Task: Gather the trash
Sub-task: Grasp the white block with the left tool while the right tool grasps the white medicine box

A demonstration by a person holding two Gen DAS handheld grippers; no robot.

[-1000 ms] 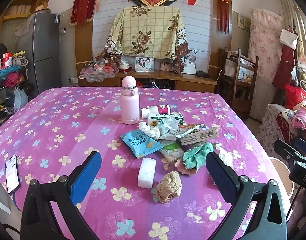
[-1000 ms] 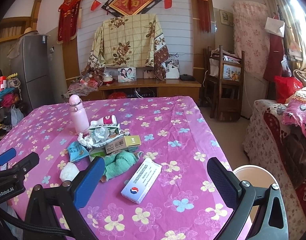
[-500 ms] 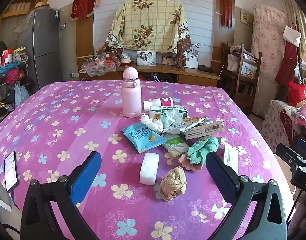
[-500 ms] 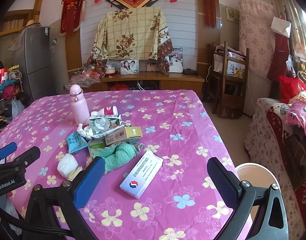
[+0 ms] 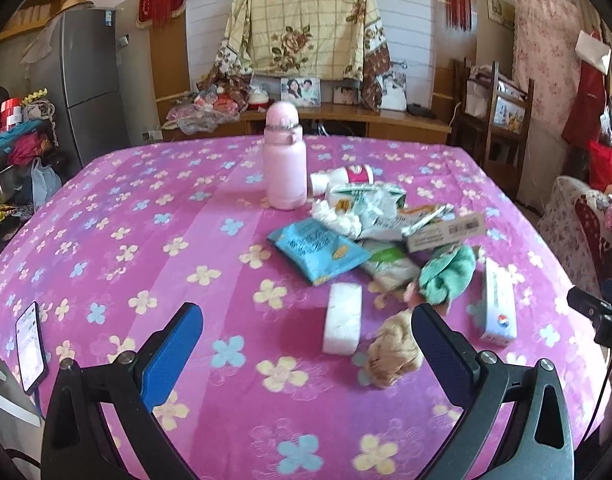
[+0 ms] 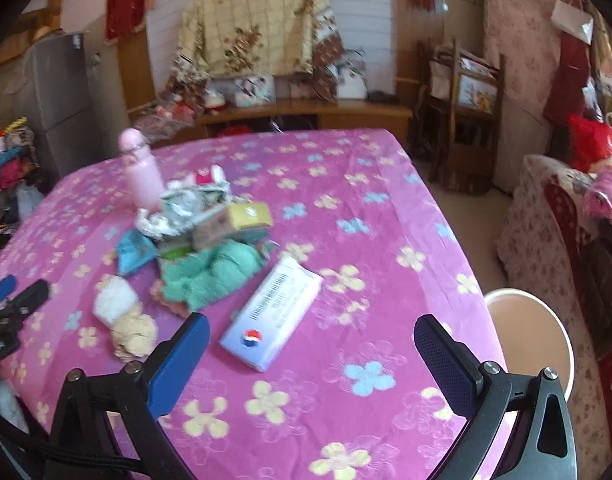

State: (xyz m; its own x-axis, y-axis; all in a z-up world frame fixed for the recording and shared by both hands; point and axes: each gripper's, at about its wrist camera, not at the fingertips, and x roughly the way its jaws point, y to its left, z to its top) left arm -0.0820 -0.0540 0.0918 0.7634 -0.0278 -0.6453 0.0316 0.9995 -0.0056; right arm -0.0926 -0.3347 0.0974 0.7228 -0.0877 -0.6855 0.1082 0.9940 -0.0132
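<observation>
Both wide open and holding nothing, left hand-held gripper (image 5: 306, 344) over the paper ball (image 5: 392, 354) on the desk (image 5: 105, 220), right hand-held gripper (image 6: 312, 346) by the white box (image 6: 275, 316): go down slow, pinch the middle, drop in the bin (image 6: 534, 332).

The worktop (image 5: 125, 216) wears a pink cloth with little flowers. A pink bottle (image 5: 285, 160) stands upright on it. Next to the bottle is a heap of wrappers and boxes. Near the heap lie a blue packet (image 5: 320, 249), a green cloth (image 5: 448, 274), a white block (image 5: 342, 319), a crumpled paper ball (image 5: 392, 354) and a long white box (image 6: 275, 312). A phone (image 5: 30, 345) lies at the left edge.
</observation>
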